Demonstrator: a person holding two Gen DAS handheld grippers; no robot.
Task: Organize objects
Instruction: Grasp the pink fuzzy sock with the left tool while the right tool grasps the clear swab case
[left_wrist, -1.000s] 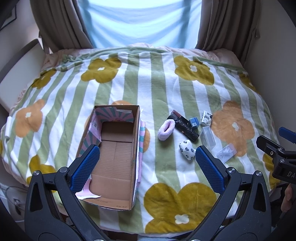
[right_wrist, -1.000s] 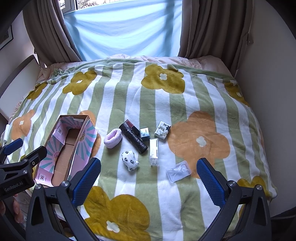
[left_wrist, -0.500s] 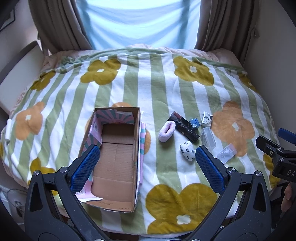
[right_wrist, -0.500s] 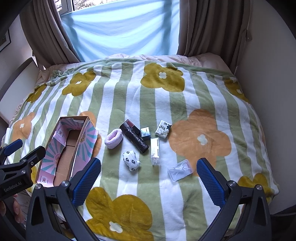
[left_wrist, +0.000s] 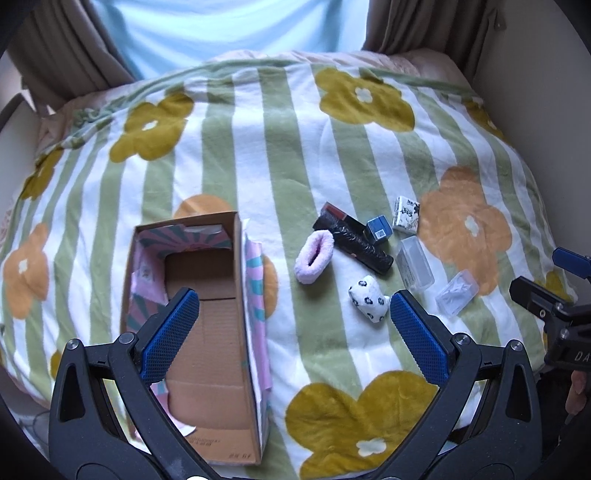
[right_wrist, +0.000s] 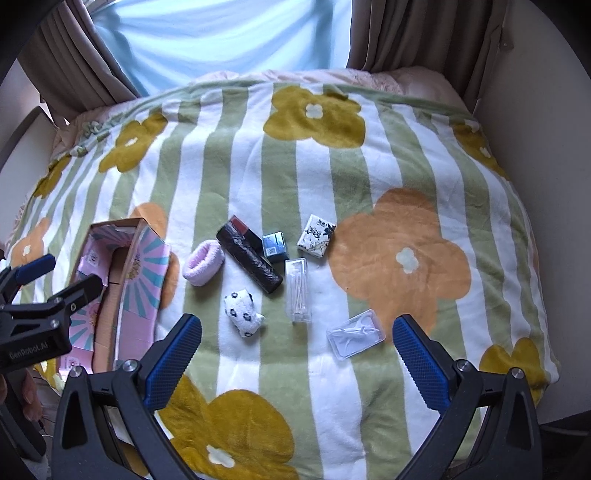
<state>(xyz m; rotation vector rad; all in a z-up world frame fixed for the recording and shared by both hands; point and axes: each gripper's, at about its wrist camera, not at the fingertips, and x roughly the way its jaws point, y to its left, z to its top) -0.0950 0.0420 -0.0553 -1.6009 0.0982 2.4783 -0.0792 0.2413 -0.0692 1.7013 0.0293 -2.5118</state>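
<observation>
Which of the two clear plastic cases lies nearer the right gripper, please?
The flat case holding white picks, just ahead of the right gripper. The tall swab case lies farther off, beside the black roll.

The blanket (right_wrist: 314, 177) is showing green and white stripes with mustard and orange flowers. The cardboard box (left_wrist: 207, 332) is showing plain brown inside, and its flaps are carrying pink and teal rays. The fluffy roll (right_wrist: 203, 262) is looking pale pink, the small pouch (right_wrist: 242, 308) is wearing black spots on white, the long roll (right_wrist: 251, 264) is appearing black, the little cube (right_wrist: 274, 245) blue, and the square packet (right_wrist: 316, 235) white with dark drawings. Both grippers' pads (right_wrist: 173, 360) are showing blue on black frames.
</observation>
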